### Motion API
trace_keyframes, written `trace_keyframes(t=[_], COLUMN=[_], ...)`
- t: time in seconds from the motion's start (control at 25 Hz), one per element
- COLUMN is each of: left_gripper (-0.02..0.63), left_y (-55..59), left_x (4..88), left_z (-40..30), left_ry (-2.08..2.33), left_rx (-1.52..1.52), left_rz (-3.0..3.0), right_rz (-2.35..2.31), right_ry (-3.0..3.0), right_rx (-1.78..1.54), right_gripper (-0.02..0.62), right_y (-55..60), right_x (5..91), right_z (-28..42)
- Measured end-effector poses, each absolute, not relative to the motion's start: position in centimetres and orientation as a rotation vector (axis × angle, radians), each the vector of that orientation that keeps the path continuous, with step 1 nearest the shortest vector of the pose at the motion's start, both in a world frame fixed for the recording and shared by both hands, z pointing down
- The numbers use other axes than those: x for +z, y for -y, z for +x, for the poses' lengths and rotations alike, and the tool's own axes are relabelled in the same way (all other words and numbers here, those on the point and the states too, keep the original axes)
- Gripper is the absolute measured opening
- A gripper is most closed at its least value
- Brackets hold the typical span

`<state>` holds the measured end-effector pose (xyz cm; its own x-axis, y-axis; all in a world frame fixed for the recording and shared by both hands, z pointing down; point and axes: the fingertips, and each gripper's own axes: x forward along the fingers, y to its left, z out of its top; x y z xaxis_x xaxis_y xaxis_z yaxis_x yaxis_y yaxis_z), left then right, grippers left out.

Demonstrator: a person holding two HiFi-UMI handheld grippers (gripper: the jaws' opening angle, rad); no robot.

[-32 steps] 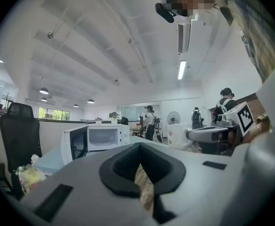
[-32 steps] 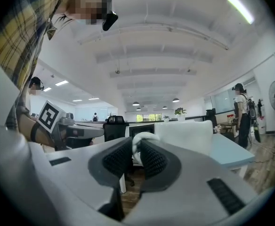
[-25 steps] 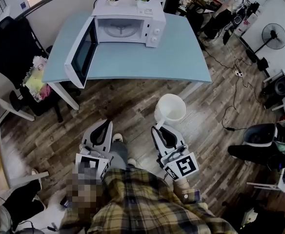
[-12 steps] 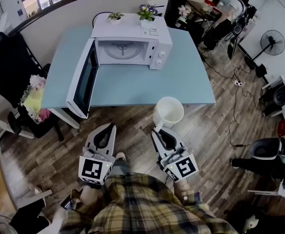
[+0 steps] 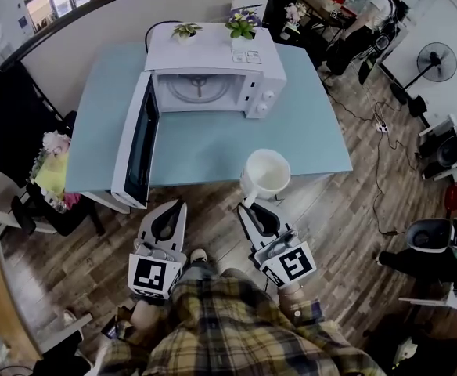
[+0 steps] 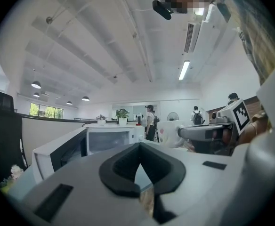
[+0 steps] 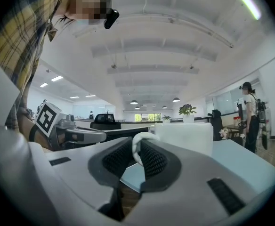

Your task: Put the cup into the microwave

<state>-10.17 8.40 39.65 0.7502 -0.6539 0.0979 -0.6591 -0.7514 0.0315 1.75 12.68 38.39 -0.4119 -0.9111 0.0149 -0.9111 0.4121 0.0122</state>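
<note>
Gripping the cup [image 5: 266,172] by its handle [image 7: 137,142], the right gripper [image 5: 250,207] has its ribbed black pads [image 7: 155,159] pressed on either side of the white loop, so the jaws stand only as far apart as the handle is thick. The cup is plain white and round with a wide mouth and a pale inside. It is upright, mouth up, with the handle on the side at 6 o'clock, toward the person. In the head view it hangs over the near edge of the table [image 5: 307,131], at 12 o'clock from the right gripper and at about 5 o'clock from the microwave [image 5: 213,69], well apart from it. In the right gripper view the cup's wall rises as a broad white block just past the jaw tips, with the pale blue tabletop below it. The left gripper [image 5: 174,207] is at 9 o'clock from the right one, over the wooden floor [image 5: 346,233] just short of the table edge. Its jaw tips meet and nothing is between them. The microwave is white and sits toward the table's 12 o'clock side. Its door [image 5: 138,143] is swung fully open toward 7 o'clock, and the turntable [image 5: 199,91] shows inside the cavity. Two small potted plants [image 5: 242,27] stand on its top along the 12 o'clock edge.
</note>
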Motion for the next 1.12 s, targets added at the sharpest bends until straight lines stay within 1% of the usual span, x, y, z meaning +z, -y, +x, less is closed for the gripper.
trace_keyframes(t=[0.2,0.52,1.12], left_gripper=[-0.009,-0.011,-0.011], left_y=[-7.0,-5.1,6.9], left_x=[40.0,41.5,39.2], left_z=[-9.9,-8.5,-1.8], left_ry=[1.050,1.054,1.254], left_rx=[0.126,0.159,0.101], left_rz=[2.873,2.830,2.823], right_rz=[1.709,1.694,1.487], right_ry=[2.610,2.612,2.749], right_rx=[-0.020,0.025,-0.010], right_gripper=[0.057,0.057,0.057], right_y=[-10.9,-8.2,3.5], right_x=[38.1,39.2,39.0], right_z=[1.3,2.8,8.3])
